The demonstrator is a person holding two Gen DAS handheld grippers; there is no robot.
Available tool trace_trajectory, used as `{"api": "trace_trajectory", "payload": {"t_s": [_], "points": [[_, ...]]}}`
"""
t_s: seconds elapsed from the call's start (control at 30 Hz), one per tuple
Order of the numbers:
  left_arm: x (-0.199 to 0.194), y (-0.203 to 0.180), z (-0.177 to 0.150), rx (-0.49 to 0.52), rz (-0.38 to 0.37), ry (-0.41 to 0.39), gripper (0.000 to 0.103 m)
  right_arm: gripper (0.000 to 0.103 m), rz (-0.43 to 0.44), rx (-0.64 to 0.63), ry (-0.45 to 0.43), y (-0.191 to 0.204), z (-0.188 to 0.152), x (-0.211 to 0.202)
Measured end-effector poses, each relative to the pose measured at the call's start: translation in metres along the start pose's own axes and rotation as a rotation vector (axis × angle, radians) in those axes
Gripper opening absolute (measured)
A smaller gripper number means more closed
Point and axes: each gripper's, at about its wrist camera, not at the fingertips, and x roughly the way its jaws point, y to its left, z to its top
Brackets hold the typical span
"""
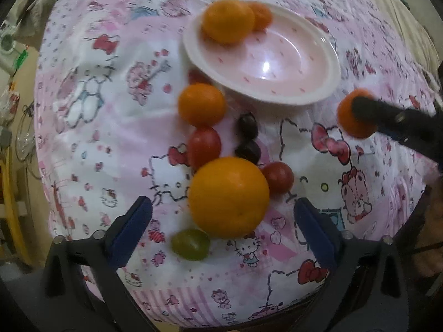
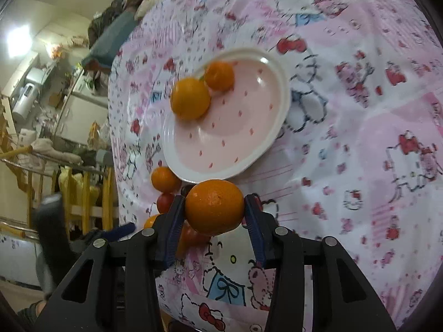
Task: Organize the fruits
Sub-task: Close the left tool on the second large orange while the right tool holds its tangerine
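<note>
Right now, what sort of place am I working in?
Probably a lived-in home: a pink cartoon-cat printed tablecloth under a pink speckled plate, with cluttered household shelves and yellow wooden railings behind.

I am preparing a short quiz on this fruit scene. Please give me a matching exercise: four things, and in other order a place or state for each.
Things:
1. right tool
2. left tool
3. two oranges
4. green grape

Places or states:
a. lying on the cloth
b. open above a big orange
c. in the pink plate
d. shut on an orange

Pairs: 1-d, 2-b, 3-c, 4-a
</note>
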Motion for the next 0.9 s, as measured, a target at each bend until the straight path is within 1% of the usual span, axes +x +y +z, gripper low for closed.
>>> {"api": "trace_trajectory", "payload": {"t_s": [0.03,0.13,0.17,0.2,0.3,0.33,0.37,0.4,0.5,0.67,0.9], "points": [[0.002,-0.002,0.001,0.002,-0.007,0.007,0.089,0.045,0.003,0.006,-0.007,-0.001,0.000,-0.003],[0.010,-0.007,0.003,0.007,-0.001,0.023,0.083,0.045,0.007,0.018,-0.024,-0.007,0.001,-0.012],[0.013,-0.008,0.004,0.008,-0.003,0.026,0.074,0.045,0.008,0.021,-0.024,-0.007,0.000,-0.012],[0.016,-0.010,0.005,0.010,-0.011,0.036,0.071,0.045,0.008,0.022,-0.026,-0.008,-0.001,-0.012],[0.016,-0.014,0.006,0.019,-0.008,0.021,0.069,0.045,0.009,0.024,-0.027,-0.009,-0.002,-0.015],[0.016,-0.015,0.007,0.020,-0.008,0.019,0.067,0.045,0.011,0.025,-0.027,-0.009,-0.002,-0.016],[0.016,-0.016,0.007,0.022,-0.001,0.014,0.058,0.045,0.012,0.022,-0.027,-0.008,-0.002,-0.015],[0.014,-0.015,0.007,0.022,0.006,0.007,0.057,0.045,0.012,0.019,-0.029,-0.007,-0.001,-0.016],[0.014,-0.012,0.009,0.015,-0.017,0.006,0.056,0.045,0.018,0.017,-0.034,-0.007,-0.001,-0.018],[0.010,-0.009,0.006,0.027,-0.020,-0.004,0.055,0.045,0.016,0.009,-0.035,-0.004,-0.001,-0.017],[0.003,0.003,0.002,-0.006,-0.048,-0.001,0.054,0.045,0.003,0.026,-0.051,-0.010,-0.001,-0.022]]}}
